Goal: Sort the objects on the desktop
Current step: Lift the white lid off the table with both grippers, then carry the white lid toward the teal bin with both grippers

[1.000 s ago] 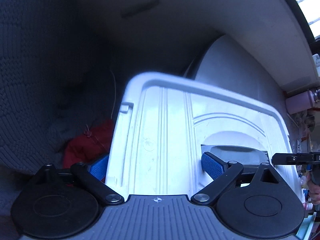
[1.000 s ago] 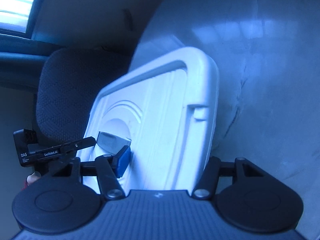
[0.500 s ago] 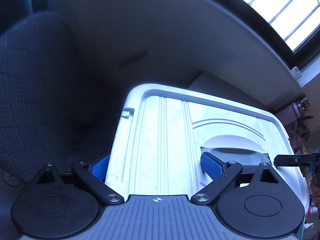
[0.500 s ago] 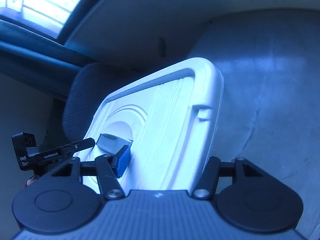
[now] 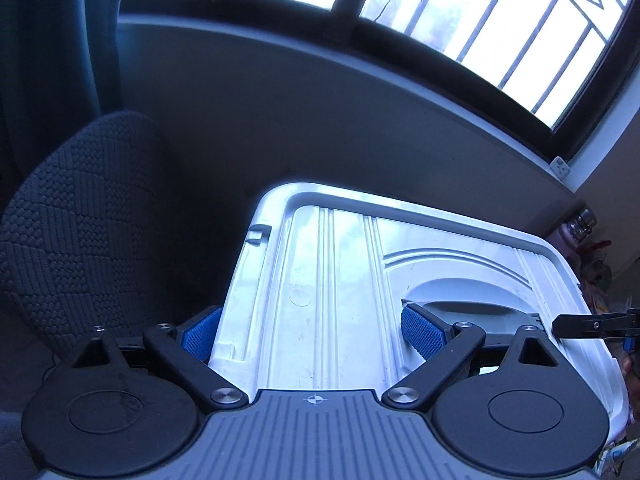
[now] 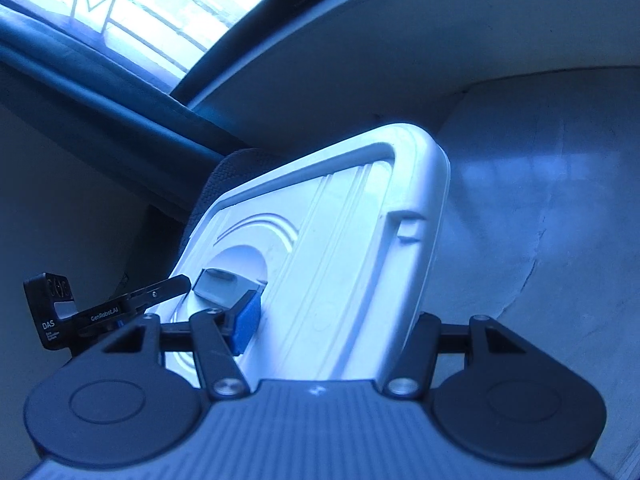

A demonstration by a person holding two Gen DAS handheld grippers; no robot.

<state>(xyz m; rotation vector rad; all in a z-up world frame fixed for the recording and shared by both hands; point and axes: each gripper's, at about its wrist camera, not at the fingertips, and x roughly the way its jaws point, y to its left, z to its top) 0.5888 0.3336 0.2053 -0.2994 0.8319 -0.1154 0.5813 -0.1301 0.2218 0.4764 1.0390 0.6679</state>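
Readable text sits on the left tool seen from the right wrist cam: "GenRobot.AI" along its finger arm and "DAS" on the black block behind it; smaller lines under "DAS" too tiny to read. One white plastic lid (image 5: pixel 332 292) w/ one grey recessed handle (image 5: pixel 468 308), held tilted up in the air, off any table, by both tools at once. Left tool (image 5: pixel 312 332) is clamped on the lid: one blue pad (image 5: pixel 424 334) inside the handle recess, the other blue pad (image 5: pixel 200 332) on the lid's outer left edge. Right tool (image 6: pixel 332 320) grips the opposite half: one blue pad (image 6: pixel 246 324) at the handle (image 6: pixel 224 288), the far finger hidden behind the lid's (image 6: pixel 340 264) right rim. 2 small latch tabs on the lid, one per long side. Bkgd: one dark textured chair back (image 5: pixel 76 216), one barred window (image 5: pixel 480 20) above a grey wall, one pinkish bottle (image 5: pixel 572 232) at far right w/ blurred clutter; pale floor (image 6: pixel 540 200) below the lid in the right cam.
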